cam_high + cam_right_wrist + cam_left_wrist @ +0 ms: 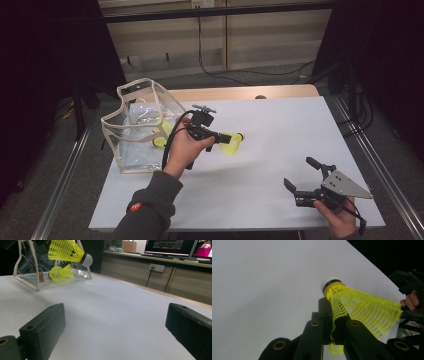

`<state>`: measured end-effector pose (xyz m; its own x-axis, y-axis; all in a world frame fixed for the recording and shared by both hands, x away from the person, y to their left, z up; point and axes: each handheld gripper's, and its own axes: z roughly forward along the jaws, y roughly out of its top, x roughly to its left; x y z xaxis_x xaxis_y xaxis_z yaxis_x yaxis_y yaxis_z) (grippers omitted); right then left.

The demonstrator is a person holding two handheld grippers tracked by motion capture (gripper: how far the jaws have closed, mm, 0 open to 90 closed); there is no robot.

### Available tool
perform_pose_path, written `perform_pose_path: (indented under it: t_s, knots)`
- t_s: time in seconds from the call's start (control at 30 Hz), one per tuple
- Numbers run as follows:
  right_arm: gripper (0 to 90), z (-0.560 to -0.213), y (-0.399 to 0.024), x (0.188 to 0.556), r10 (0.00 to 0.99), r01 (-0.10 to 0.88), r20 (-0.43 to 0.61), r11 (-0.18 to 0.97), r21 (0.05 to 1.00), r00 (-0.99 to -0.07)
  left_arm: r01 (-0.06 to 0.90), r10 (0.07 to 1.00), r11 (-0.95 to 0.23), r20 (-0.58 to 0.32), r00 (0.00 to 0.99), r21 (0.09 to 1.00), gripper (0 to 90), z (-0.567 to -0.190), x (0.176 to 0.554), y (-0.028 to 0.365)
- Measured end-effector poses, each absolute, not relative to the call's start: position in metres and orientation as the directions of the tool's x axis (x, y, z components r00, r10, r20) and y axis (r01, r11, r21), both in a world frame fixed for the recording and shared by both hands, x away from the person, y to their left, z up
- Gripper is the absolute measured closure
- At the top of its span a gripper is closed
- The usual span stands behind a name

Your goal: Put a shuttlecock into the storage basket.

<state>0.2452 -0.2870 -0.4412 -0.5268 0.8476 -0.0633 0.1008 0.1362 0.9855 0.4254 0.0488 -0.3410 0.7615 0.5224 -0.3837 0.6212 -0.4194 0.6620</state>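
Jaws of the left gripper (pixel 218 136) pinch the shuttlecock (pixel 231 142) level, cork rightward.

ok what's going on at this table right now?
A person is working with a hand-held gripper in each hand. The left hand-held gripper is shut on the mesh skirt of a yellow shuttlecock, held above the white table beside a clear bag that has another yellow shuttlecock inside. The right hand-held gripper sits open and empty near the table's front edge.

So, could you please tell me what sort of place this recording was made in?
Probably a lab or office workroom: computer monitors on a back counter, a wall socket with trailing cable, and a white table framed by metal rails.
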Motion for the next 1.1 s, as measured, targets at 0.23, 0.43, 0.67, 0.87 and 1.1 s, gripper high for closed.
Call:
perform_pose_path:
  t_s: [0.23,0.43,0.67,0.87,1.1]
  knots:
    - [2.7,-0.441,-0.287,0.245,0.849,0.101,-0.062,0.135,0.986,-0.525,0.625,0.526,-0.420,-0.385,0.758,0.658,88.4,-0.334,0.427,0.055]
    - [2.8,-0.441,-0.287,0.245,0.846,0.101,-0.062,0.135,0.986,-0.529,0.633,0.535,-0.409,-0.389,0.750,0.657,88.4,-0.328,0.428,0.061]
    - [2.7,-0.441,-0.287,0.245,0.847,0.099,-0.062,0.134,0.986,-0.528,0.633,0.542,-0.410,-0.382,0.748,0.657,88.4,-0.321,0.429,0.067]
    - [2.7,-0.441,-0.287,0.245,0.847,0.099,-0.064,0.136,0.986,-0.528,0.635,0.545,-0.407,-0.384,0.746,0.656,88.5,-0.315,0.430,0.071]
    - [2.7,-0.441,-0.287,0.245,0.846,0.098,-0.064,0.136,0.986,-0.529,0.644,0.561,-0.397,-0.382,0.734,0.654,88.4,-0.308,0.431,0.077]
